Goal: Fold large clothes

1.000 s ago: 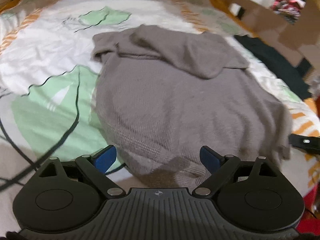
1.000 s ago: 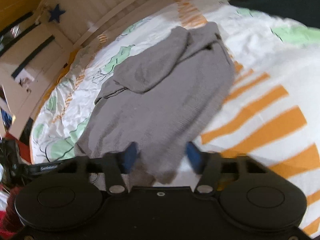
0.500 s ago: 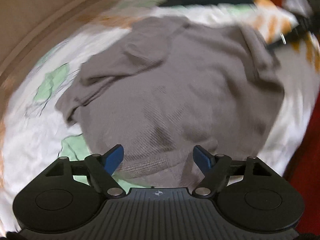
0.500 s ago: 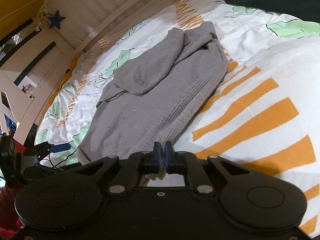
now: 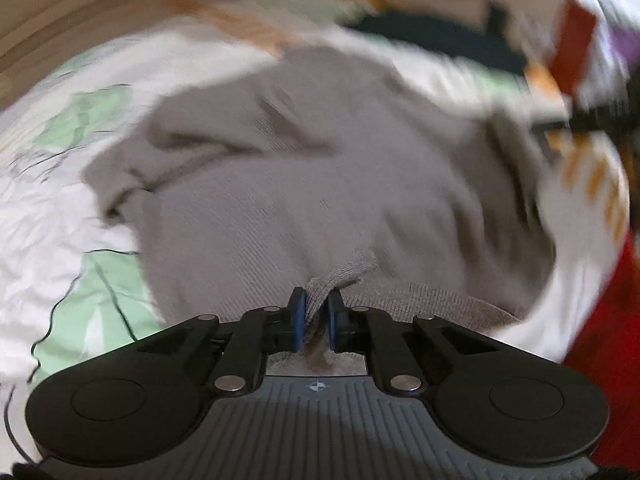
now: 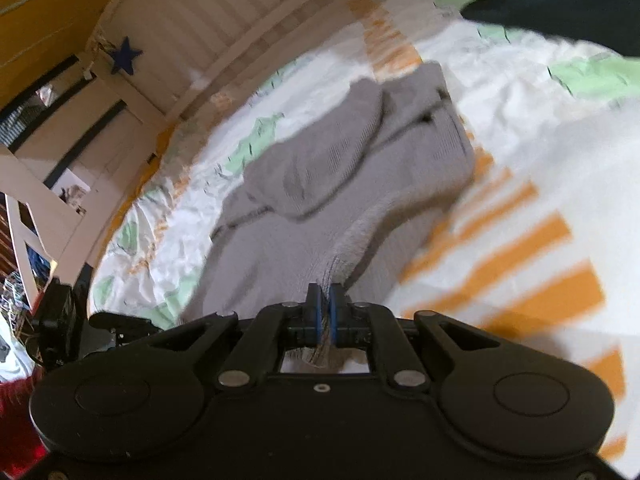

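A grey knit sweater (image 5: 320,184) lies spread on a bed, a sleeve folded across its far part; it also shows in the right wrist view (image 6: 344,184). My left gripper (image 5: 316,312) is shut on the sweater's near ribbed hem, a pinch of fabric between its blue pads. My right gripper (image 6: 325,304) is shut on another part of the near hem, with the cloth pulled up into a ridge toward it. The left gripper's black body (image 6: 116,324) shows at the left of the right wrist view.
The bed cover (image 6: 520,184) is white with green leaf and orange stripe prints. A dark garment (image 6: 560,4) lies at the bed's far end. A white slatted bed frame (image 6: 224,28) with a blue star runs along the far side. Red fabric (image 5: 600,312) shows at the right.
My left gripper closed from wide open onto the sweater's hem. My right gripper stayed shut on the hem and has pulled the cloth up. Both views are blurred by motion.
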### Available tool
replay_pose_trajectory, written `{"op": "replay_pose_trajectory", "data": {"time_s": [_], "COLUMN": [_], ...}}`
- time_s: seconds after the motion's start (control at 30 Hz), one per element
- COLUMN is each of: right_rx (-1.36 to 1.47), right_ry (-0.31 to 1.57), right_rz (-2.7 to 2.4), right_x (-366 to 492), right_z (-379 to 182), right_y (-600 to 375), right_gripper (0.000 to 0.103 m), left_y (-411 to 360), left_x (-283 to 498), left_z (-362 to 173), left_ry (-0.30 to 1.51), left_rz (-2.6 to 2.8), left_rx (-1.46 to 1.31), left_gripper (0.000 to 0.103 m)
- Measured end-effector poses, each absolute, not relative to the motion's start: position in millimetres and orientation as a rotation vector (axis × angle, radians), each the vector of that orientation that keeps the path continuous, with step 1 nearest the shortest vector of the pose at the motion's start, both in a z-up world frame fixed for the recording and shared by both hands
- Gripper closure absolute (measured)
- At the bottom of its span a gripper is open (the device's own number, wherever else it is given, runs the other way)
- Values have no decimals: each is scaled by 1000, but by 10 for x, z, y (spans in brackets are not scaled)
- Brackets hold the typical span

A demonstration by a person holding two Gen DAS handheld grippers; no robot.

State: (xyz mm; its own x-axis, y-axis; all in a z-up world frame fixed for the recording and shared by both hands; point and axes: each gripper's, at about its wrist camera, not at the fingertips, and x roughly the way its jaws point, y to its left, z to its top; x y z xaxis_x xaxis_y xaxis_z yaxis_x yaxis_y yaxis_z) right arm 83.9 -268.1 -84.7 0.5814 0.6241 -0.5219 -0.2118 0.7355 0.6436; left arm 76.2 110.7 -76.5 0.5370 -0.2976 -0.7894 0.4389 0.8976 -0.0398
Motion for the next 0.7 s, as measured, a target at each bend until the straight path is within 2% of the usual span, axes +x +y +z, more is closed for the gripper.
{"op": "replay_pose_trajectory", "data": {"time_s": [0.13,0.17,0.3,0.37,0.43,0.5,0.53,0.7], "right_rx": [580,587,581,530,396,197,93,-322], "right_ry": [765,753,724,749,786,811,813,783], "right_rz": [526,524,509,525,547,571,589,726], "right_x": [1093,1166,1443,1566,1637,1637,1614,1580], "right_z": [-702,-677,-616,-631,-634,-626,-621,-618], "right_y": [-2720,-2737,-2797,-2793,-2738,-2622,-2559,-2266], "right_gripper": [93,97,96,86,80,37,30,30], "left_y": [1341,1370,1448,1460,1473,1505,1514,1563], "left_x": [918,982,1184,1222,1236,1215,1204,1155], "left_z": [-596,-568,-535,-531,-531,-540,-550,-569], "left_ry": [813,798,765,757,760,763,766,778], "left_rz": [-363,-347,-312,-306,-310,-313,-314,-313], "left_rx": [-6,-31,-77,-62,-62,-63,-65,-92], "left_gripper": [92,92,92,92,92,92,92,92]}}
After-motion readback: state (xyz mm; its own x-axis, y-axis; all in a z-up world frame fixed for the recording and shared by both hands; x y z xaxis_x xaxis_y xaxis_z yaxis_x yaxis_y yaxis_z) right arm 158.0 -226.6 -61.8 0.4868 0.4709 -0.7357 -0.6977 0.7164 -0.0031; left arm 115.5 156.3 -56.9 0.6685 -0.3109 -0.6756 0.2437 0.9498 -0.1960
